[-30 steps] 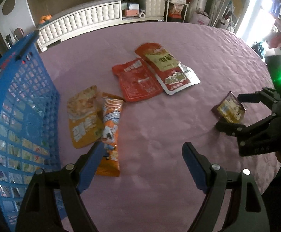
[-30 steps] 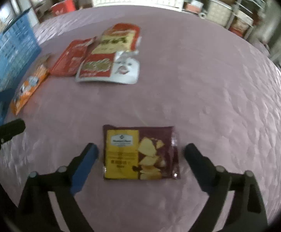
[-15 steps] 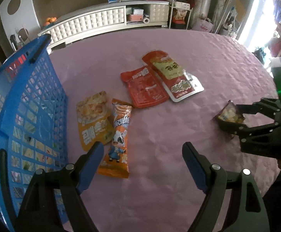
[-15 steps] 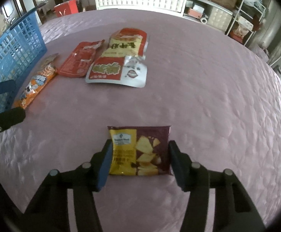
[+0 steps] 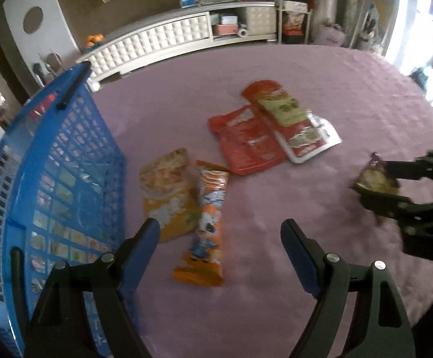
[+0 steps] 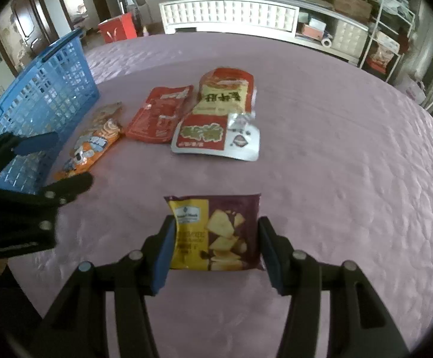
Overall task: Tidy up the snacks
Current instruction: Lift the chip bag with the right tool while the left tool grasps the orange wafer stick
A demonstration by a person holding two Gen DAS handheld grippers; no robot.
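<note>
**Mei:** Left gripper (image 5: 219, 238) first: its jaws stand wide apart with nothing between the pads, and it hangs over the purple tablecloth (image 5: 246, 313) just in front of the orange stick pack (image 5: 206, 223). The blue basket (image 5: 64, 161) sits right beside it, to its left.

**Tom:** And the loose snacks?

**Mei:** Going rightward: a yellow-orange pouch (image 5: 164, 191) touching the stick pack, then a red pouch (image 5: 246, 140), then a red-and-yellow bag (image 5: 279, 107) lying partly over a silver-backed pouch (image 5: 308, 140). All flat on the cloth, all outside the basket.

**Tom:** The right side?

**Mei:** Right gripper (image 6: 216, 247) has the chip bag (image 6: 216, 232) pinched across its width, one blue pad on each side edge. From the left camera the bag looks clear of the cloth, though that part is blurred.

**Tom:** How will it handle?

**Mei:** Light, I'd judge, and puffed with air, so it gives under the pads. Glossy film, likely slippery, and the chips inside would crush under a hard squeeze. Holding by the side seams seems sensible; gentle pressure is enough.

**Tom:** The flat pouches?

**Mei:** Probably harder. They lie thin against soft cloth, so a short edge or a corner looks like the best place to catch them.
</note>
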